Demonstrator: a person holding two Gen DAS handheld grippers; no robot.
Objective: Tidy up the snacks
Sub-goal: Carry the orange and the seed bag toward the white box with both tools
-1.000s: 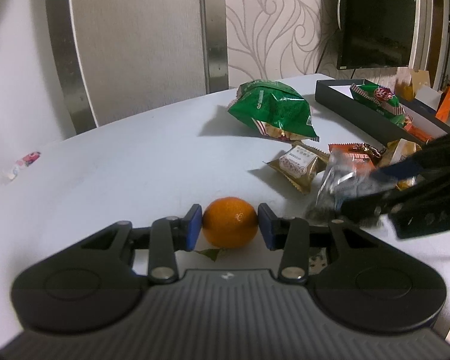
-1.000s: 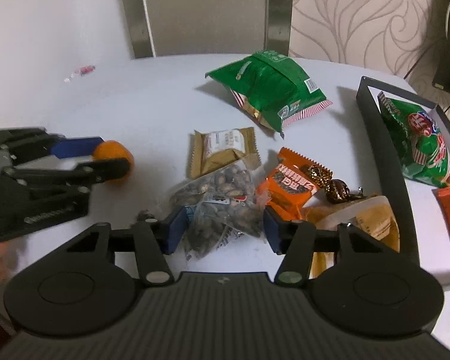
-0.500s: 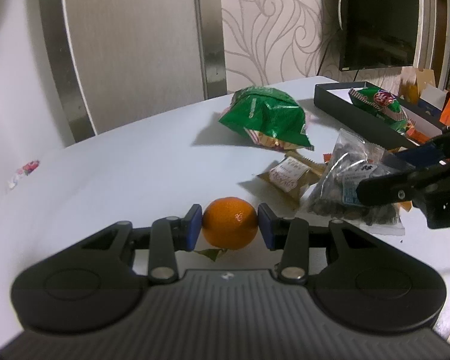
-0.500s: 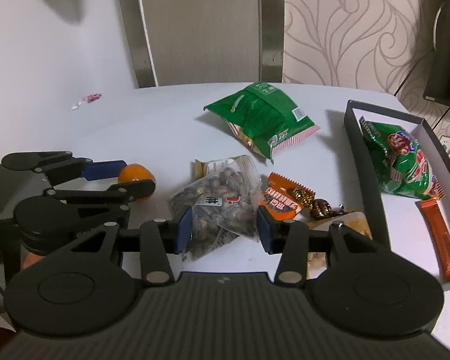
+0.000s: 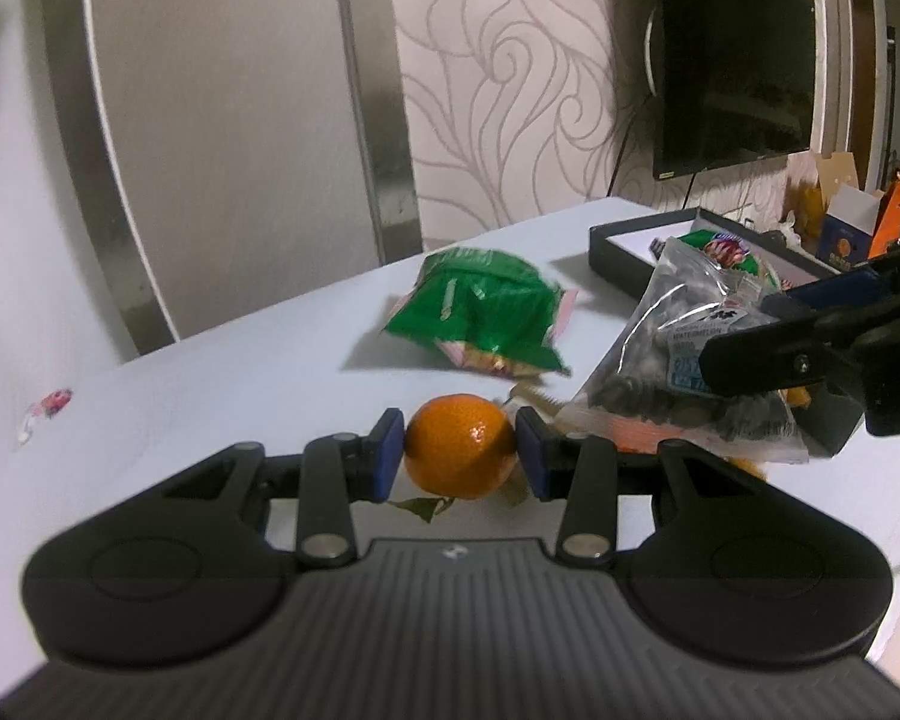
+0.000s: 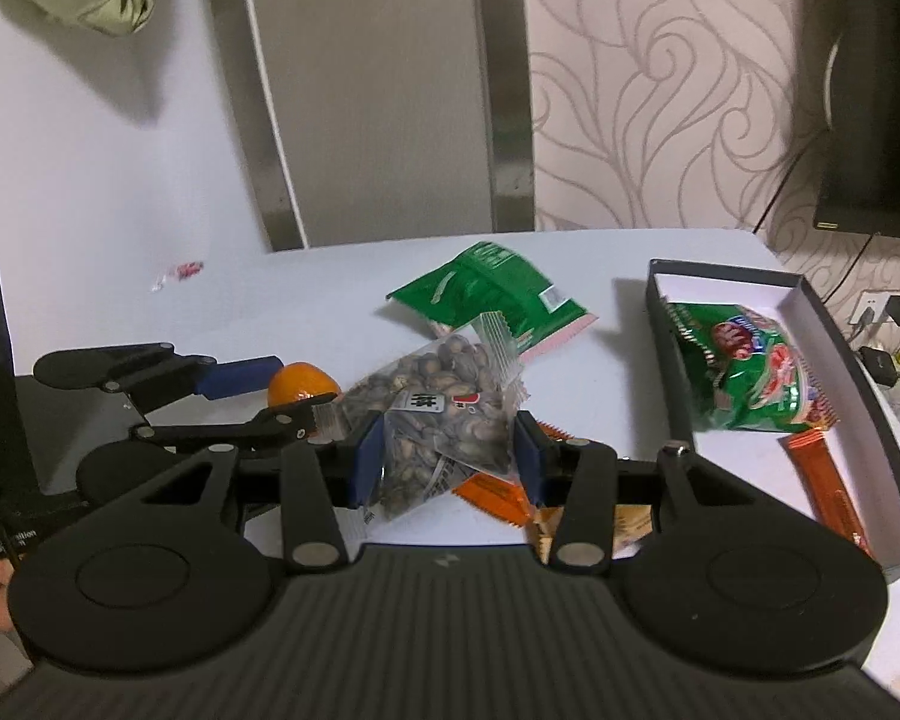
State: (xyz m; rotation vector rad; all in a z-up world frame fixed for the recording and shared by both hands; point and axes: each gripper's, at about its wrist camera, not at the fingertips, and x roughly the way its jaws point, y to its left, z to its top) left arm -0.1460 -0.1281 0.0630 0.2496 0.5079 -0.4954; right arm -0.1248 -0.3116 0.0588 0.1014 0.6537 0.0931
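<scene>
My left gripper [image 5: 457, 461] is shut on a tangerine [image 5: 459, 453] and holds it above the white table [image 5: 222, 396]. It also shows in the right wrist view [image 6: 282, 387] with the tangerine [image 6: 300, 384]. My right gripper [image 6: 447, 463] is shut on a clear bag of seeds [image 6: 444, 414] and holds it off the table; the bag also shows in the left wrist view [image 5: 678, 372]. A dark box [image 6: 888, 396] at the right holds a green snack bag [image 6: 750, 372] and an orange stick pack [image 6: 828, 486].
A green snack bag [image 6: 492, 294] lies on the table [image 6: 306, 312] behind the grippers. Orange wrapped snacks [image 6: 498, 492] lie under my right gripper. A small candy wrapper [image 6: 180, 273] lies at the far left. A TV [image 5: 732, 54] hangs on the wall.
Both grippers have lifted up from the table, the left with the tangerine, the right with the seed bag. The two have come closer together.
</scene>
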